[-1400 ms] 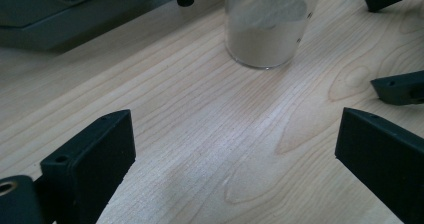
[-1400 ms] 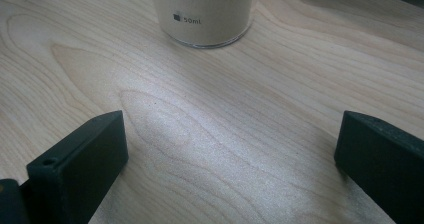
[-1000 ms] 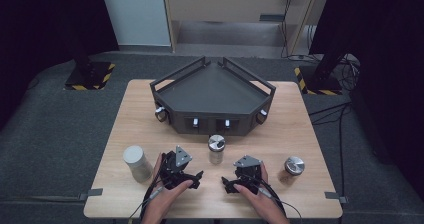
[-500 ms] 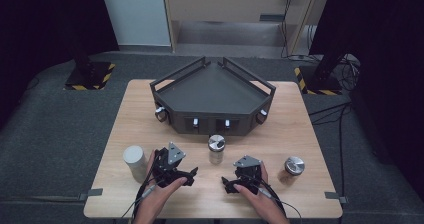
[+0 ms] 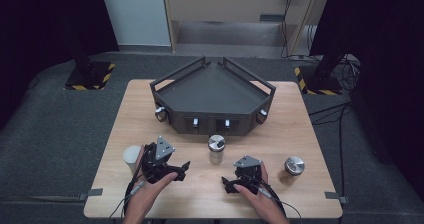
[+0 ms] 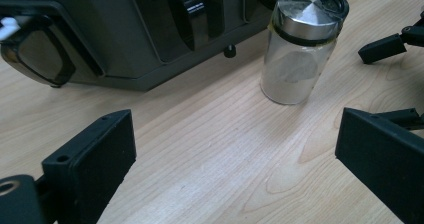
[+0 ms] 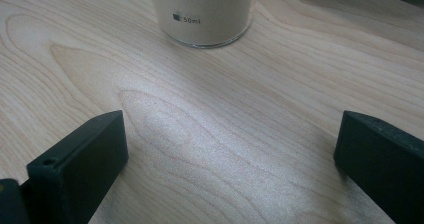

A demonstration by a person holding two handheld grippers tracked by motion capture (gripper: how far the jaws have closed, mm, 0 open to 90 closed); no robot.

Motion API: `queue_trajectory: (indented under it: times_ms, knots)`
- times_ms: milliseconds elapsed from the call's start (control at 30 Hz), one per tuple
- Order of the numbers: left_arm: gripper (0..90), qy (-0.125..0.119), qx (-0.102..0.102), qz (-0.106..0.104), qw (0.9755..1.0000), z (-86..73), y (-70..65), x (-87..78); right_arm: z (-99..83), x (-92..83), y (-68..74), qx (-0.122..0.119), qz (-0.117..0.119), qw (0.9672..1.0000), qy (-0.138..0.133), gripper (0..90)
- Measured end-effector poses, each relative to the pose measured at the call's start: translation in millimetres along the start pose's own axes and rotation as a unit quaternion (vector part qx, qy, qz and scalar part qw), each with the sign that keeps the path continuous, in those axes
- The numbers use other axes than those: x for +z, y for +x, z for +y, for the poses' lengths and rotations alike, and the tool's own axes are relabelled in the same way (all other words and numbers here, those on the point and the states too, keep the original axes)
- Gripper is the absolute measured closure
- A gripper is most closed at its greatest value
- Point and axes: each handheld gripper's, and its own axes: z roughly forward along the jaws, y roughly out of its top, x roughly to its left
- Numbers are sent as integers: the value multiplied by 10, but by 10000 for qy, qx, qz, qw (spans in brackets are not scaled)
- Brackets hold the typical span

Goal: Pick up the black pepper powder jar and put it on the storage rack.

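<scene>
Left gripper (image 5: 181, 168) and right gripper (image 5: 229, 185): jaws wide, holding nothing, near side of the metal-lidded jar (image 5: 216, 149) on the table (image 5: 300, 134)

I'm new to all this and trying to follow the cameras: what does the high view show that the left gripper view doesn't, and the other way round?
High view alone: the whole wooden table, both hands, the left gripper, a white cup and a second metal-lidded jar at the right.

Left gripper view alone: close detail, such as the pale powder inside the middle jar.

Both: that middle jar, the dark angular tray, the wood surface and the right gripper. Both grippers are open.
</scene>
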Motion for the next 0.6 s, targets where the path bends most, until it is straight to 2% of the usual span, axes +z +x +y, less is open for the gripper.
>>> queue_trajectory:
  times_ms: [600]
  knots:
    - [14,-213,-61,124,9997,24,186,-232,-1,-1,5,7,-9,10000,-1,8]
